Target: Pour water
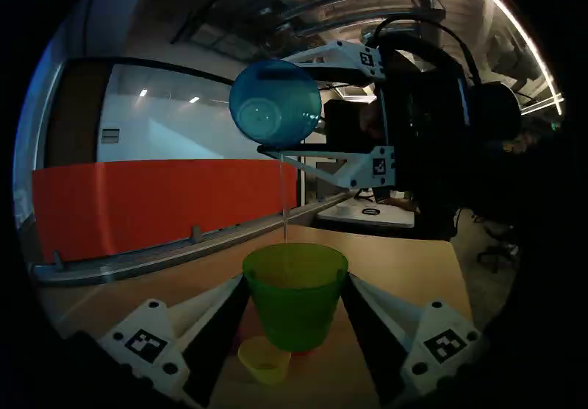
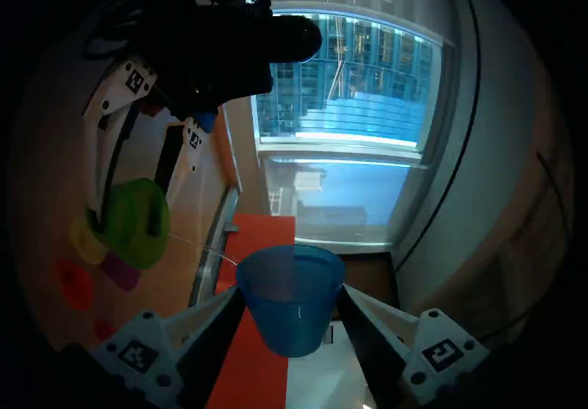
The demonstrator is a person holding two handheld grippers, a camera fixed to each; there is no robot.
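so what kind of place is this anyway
Probably an office, not a home: a glass partition with an orange band, a swivel chair beyond the wooden table, and a large window facing a high-rise.
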